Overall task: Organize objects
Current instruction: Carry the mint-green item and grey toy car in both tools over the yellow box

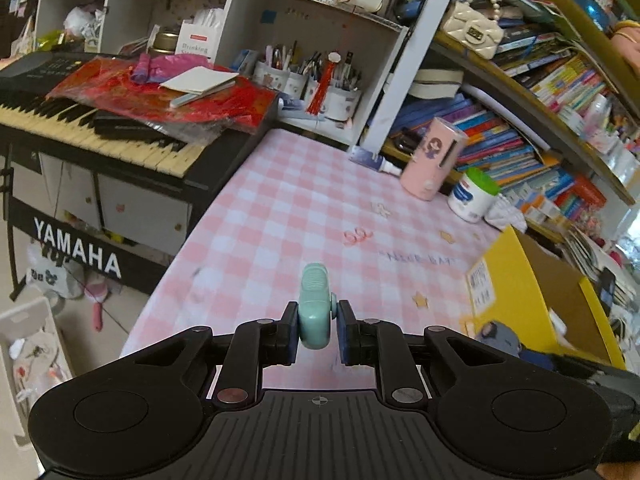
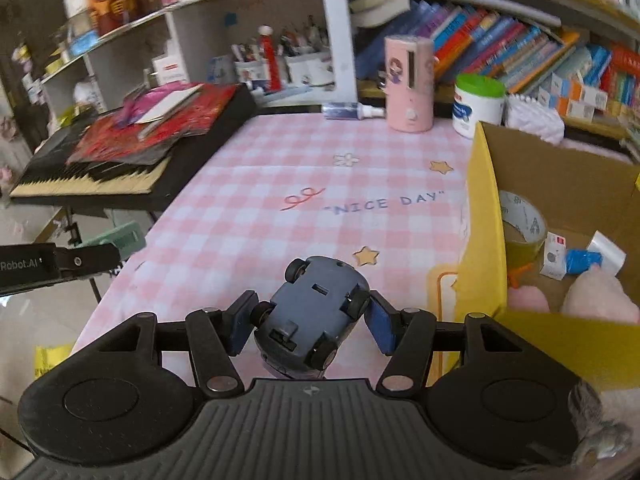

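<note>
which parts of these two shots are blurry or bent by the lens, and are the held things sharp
Left wrist view: the mint clip in the left gripper is sharp, while the shelves bow strongly and the yellow box at the right edge smears. Right wrist view: the toy car in the right gripper is crisp, the "NICE DAY" tablecloth is legible, and the bookshelf and upper corners are soft and curved.

On my feeds: pink-and-white checked tablecloth (image 2: 248,184) with yellow stars, blue "NICE DAY" lettering. Mint-green plastic gadget (image 1: 315,312) between my left gripper's blue pads (image 1: 292,330). Slate-blue toy car (image 2: 316,316), black wheels. Yellow-sided brown cardboard box (image 2: 482,208). Pale pink cylinder (image 2: 409,84); white jar (image 2: 478,106), green lid.
</note>
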A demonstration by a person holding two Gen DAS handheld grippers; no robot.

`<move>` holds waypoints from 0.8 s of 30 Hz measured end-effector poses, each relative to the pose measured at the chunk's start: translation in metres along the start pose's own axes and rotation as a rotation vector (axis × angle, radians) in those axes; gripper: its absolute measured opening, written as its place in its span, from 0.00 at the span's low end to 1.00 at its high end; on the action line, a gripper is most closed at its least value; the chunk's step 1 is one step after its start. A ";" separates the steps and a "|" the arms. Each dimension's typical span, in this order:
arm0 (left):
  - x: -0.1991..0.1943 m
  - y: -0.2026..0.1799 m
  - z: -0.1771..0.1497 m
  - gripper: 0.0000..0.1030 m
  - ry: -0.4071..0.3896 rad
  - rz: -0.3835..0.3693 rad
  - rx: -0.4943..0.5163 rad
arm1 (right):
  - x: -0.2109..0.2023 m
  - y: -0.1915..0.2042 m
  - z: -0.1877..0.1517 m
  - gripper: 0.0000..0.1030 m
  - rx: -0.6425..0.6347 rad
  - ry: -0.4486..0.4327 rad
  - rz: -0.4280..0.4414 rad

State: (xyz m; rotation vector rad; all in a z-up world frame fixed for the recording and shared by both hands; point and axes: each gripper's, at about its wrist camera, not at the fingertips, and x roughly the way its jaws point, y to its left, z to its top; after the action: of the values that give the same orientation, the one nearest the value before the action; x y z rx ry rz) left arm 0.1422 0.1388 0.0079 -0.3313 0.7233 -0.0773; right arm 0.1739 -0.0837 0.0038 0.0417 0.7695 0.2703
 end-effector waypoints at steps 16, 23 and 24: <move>-0.069 -0.009 -0.077 0.17 0.073 -0.133 0.110 | -0.082 0.022 -0.089 0.54 0.100 0.011 -0.074; -0.069 -0.040 -0.093 0.17 0.121 -0.229 0.197 | -0.113 -0.001 -0.124 0.54 0.208 0.019 -0.167; -0.068 -0.046 -0.095 0.17 0.128 -0.244 0.210 | -0.118 -0.005 -0.127 0.54 0.223 0.015 -0.183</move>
State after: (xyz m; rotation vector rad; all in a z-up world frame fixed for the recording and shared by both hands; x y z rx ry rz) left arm 0.0305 0.0823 -0.0006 -0.2137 0.7909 -0.4056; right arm 0.0058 -0.1265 -0.0079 0.1789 0.8104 0.0104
